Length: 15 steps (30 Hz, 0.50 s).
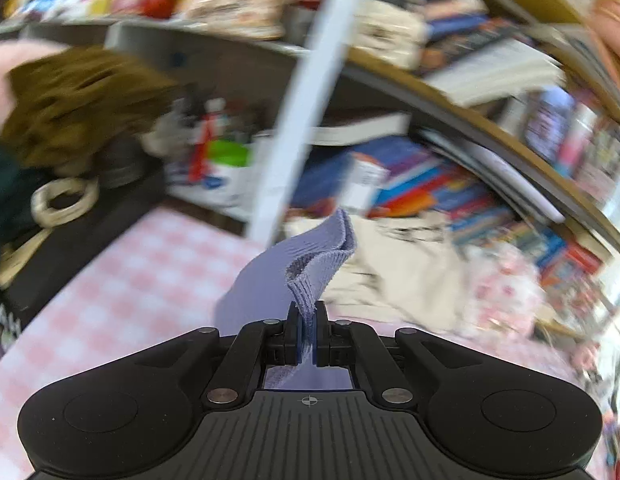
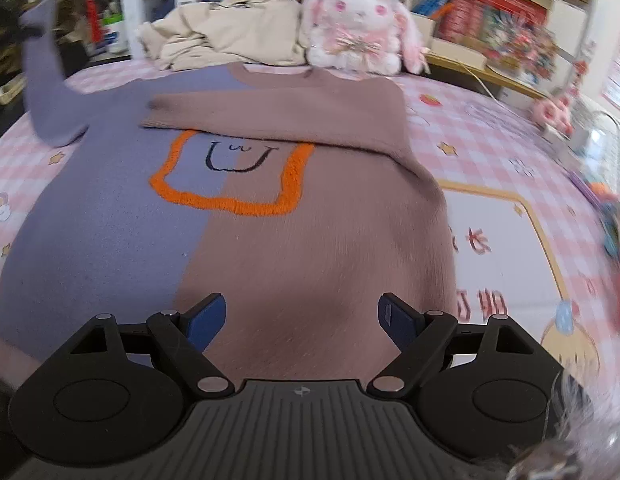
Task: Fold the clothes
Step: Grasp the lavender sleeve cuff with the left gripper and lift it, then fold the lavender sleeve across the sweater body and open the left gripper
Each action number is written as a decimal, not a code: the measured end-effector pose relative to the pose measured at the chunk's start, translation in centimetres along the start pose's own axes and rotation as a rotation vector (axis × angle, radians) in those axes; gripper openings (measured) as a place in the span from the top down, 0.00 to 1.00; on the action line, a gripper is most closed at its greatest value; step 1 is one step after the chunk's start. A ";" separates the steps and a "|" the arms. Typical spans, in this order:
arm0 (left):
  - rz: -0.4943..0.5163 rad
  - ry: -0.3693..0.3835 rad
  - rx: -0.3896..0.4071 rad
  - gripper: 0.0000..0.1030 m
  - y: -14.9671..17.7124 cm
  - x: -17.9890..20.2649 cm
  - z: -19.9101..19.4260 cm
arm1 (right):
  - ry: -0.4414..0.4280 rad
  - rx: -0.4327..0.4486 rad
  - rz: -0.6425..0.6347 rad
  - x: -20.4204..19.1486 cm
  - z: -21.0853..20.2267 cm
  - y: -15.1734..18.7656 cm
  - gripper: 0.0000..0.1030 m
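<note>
A two-tone sweater (image 2: 246, 248), lavender on the left and mauve on the right with an orange outlined face, lies flat on the pink checked bed. Its mauve sleeve (image 2: 278, 116) is folded across the chest. Its lavender sleeve (image 2: 42, 80) is lifted up at the far left. My left gripper (image 1: 308, 320) is shut on the lavender sleeve cuff (image 1: 318, 264) and holds it above the bed. My right gripper (image 2: 302, 316) is open and empty, hovering over the sweater's lower hem.
A white plush rabbit (image 2: 358, 24) and a crumpled cream garment (image 2: 230, 36) sit at the far edge of the bed. Cluttered bookshelves (image 1: 470, 160) stand behind. A white post (image 1: 302, 100) rises near the bed. The pink checked bedsheet (image 2: 490, 128) extends right.
</note>
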<state>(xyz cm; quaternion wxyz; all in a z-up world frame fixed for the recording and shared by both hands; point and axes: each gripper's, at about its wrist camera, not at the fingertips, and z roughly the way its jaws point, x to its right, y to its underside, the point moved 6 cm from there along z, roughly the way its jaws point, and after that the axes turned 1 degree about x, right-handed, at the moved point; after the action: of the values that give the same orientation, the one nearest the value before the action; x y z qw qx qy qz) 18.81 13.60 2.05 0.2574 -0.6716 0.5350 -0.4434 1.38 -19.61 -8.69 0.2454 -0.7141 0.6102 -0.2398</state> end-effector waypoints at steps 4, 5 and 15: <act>0.029 0.043 -0.009 0.97 0.3 5.5 0.5 | -0.065 0.013 -0.046 1.4 0.2 -0.3 0.20; 0.043 0.052 -0.009 0.97 0.4 7.1 0.8 | -0.079 0.015 -0.053 1.7 0.2 -0.3 0.20; 0.165 0.115 -0.054 0.97 3.8 18.8 3.7 | -0.127 0.021 -0.080 6.5 -0.1 0.0 0.20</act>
<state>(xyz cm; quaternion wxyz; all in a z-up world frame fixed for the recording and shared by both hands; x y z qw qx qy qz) 20.81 -5.82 3.20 0.2436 -0.6054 0.6142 -0.4437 2.23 -26.02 -8.29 0.2811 -0.7491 0.5619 -0.2101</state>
